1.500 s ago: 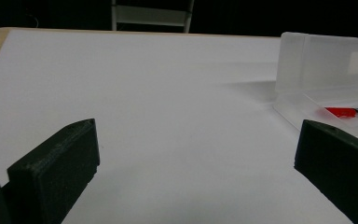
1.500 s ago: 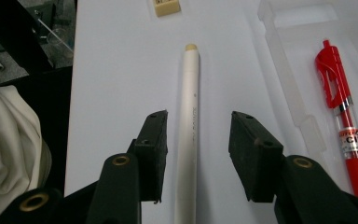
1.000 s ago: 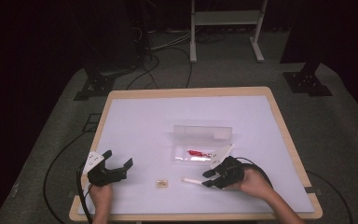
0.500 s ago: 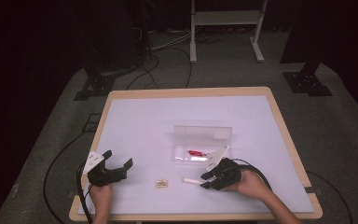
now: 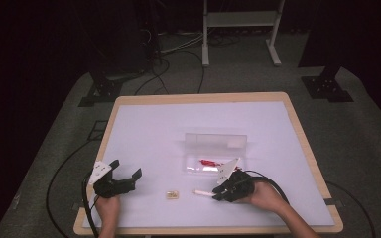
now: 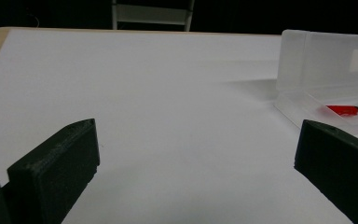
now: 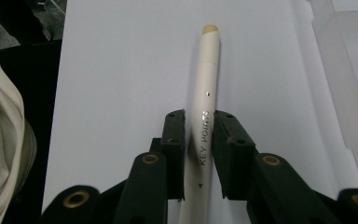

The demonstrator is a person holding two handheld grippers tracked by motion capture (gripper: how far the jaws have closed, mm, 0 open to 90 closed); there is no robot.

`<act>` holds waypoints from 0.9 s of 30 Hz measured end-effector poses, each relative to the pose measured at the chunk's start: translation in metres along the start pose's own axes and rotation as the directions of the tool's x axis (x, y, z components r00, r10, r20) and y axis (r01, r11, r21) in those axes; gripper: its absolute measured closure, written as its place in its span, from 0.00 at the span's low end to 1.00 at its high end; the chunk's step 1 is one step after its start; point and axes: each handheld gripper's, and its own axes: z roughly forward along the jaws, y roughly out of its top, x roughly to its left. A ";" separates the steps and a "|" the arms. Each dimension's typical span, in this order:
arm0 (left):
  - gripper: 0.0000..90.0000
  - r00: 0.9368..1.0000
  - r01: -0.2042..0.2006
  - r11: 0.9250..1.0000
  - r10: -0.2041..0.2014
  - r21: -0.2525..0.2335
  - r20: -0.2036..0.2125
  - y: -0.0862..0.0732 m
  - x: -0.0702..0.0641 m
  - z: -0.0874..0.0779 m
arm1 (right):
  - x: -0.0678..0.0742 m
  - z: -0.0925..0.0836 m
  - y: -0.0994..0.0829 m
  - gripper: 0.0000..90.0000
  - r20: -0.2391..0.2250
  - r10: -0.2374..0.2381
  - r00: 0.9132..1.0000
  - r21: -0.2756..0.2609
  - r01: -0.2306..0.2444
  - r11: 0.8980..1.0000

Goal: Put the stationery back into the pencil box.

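A cream-white pen (image 7: 206, 98) marked "KEY POINT" lies between the jaws of my right gripper (image 7: 199, 119), which is shut on its barrel; the pen (image 5: 203, 193) points left, low over the table near the front edge. A clear plastic case (image 5: 216, 152) stands open in the middle of the table with a red pen (image 5: 209, 162) in its tray. The red pen (image 6: 350, 110) and case (image 6: 326, 60) sit ahead and right of my left gripper (image 6: 196, 149). My left gripper (image 5: 127, 176) rests open at the front left with nothing between its jaws.
A small tan eraser-like piece (image 5: 171, 195) lies on the white table top (image 5: 178, 129) between the two grippers. Cables trail off the table's front corners. A pale cloth (image 7: 2, 140) hangs at the left of the right gripper view.
My right gripper has shifted slightly left and toward the front edge with the white pen. The left gripper has not moved.
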 end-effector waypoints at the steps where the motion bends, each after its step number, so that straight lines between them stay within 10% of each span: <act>1: 0.00 1.000 0.002 1.000 -0.002 -0.002 0.001 0.000 0.000 0.000 | 0.000 0.001 0.000 0.83 0.004 -0.001 1.000 0.003 0.001 1.000; 27: 0.00 1.000 0.007 1.000 -0.007 -0.004 0.001 0.000 0.000 0.000 | -0.010 -0.020 -0.003 0.87 0.026 0.010 1.000 -0.022 -0.009 1.000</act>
